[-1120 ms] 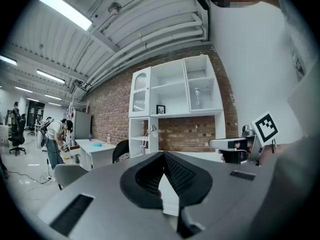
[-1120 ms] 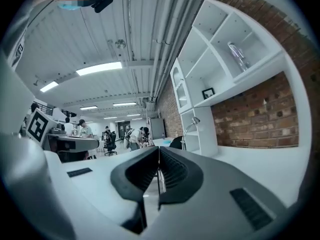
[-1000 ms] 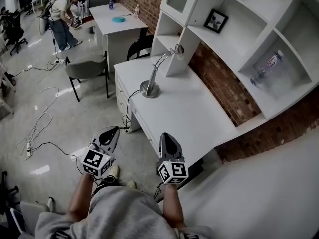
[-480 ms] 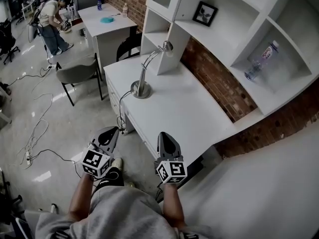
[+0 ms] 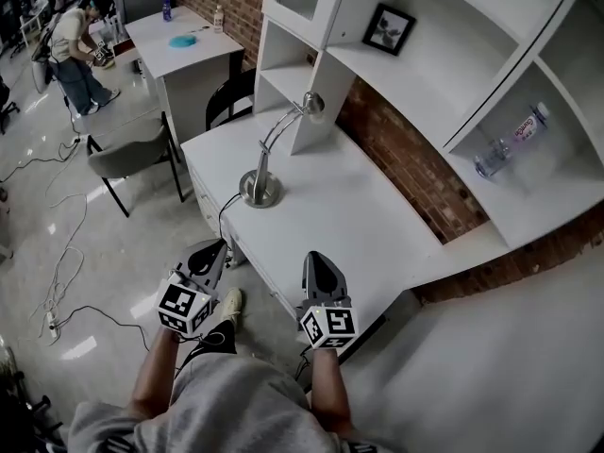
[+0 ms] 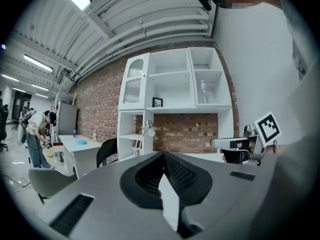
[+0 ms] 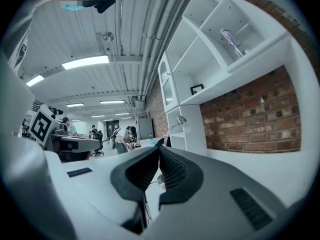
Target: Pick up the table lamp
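Nearest, head view: person's forearms and grey shorts [image 5: 226, 409] at bottom edge, one gripper in each hand, both above the floor [image 5: 123, 272] short of the desk [image 5: 349, 215]. Left gripper [image 5: 220, 245] jaws pressed together, nothing between them; its own view confirms the left gripper [image 6: 162, 155] empty. Right gripper [image 5: 312, 256] just at the desk's near corner, jaws also together with nothing in them, same in the right gripper view [image 7: 159, 149]. Both point toward the desk, neither touches anything. Table lamp [image 5: 257, 187] stands upright on the white desk toward its far left part, well apart from both grippers: round metal base, curved neck, head up beside the upright of the white shelf unit [image 5: 425, 59]. Lamp cord [image 5: 229, 206] runs from the base over the desk's front edge. Lamp also shows ahead in the left gripper view [image 6: 144, 132] and right gripper view [image 7: 176, 125]. On the shelves: framed picture [image 5: 389, 28], plastic bottle [image 5: 510, 146] lying on its side. Brick wall [image 5: 406, 163] behind. Past the desk: grey chair [image 5: 127, 154], black chair [image 5: 229, 97], a second white desk [image 5: 184, 45], a person [image 5: 71, 50] bent over beside it.
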`<state>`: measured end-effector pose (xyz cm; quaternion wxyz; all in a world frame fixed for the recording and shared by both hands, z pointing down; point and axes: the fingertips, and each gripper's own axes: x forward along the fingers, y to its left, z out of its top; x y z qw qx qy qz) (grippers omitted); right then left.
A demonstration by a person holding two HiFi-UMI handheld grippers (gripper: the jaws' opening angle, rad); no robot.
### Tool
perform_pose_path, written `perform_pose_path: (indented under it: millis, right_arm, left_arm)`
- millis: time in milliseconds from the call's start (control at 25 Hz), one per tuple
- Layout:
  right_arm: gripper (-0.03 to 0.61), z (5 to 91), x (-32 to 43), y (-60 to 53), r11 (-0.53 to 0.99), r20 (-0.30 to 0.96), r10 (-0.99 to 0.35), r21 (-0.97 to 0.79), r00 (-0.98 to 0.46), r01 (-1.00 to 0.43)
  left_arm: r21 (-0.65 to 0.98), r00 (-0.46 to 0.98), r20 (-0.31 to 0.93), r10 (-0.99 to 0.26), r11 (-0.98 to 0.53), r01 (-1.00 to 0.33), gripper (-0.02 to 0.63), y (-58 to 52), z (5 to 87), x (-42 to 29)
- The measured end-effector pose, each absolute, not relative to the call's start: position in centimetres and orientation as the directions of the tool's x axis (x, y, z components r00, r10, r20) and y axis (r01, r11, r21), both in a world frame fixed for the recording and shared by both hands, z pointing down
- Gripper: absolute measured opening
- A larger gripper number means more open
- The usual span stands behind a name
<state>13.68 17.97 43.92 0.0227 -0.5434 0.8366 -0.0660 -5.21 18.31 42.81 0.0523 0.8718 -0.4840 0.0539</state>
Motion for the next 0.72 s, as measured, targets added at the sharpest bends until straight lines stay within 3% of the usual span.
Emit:
perform_pose_path:
  millis: [720]
  right_arm:
    - [0.023,43.6,10.3,4.3,0.283,0.085,-0.953,-0.085,-0.290,-0.955]
  left_arm:
    - [0.068,0.667,0.160,-0.728,-0.666,-0.743,0.003,2.6,43.9,-7.1]
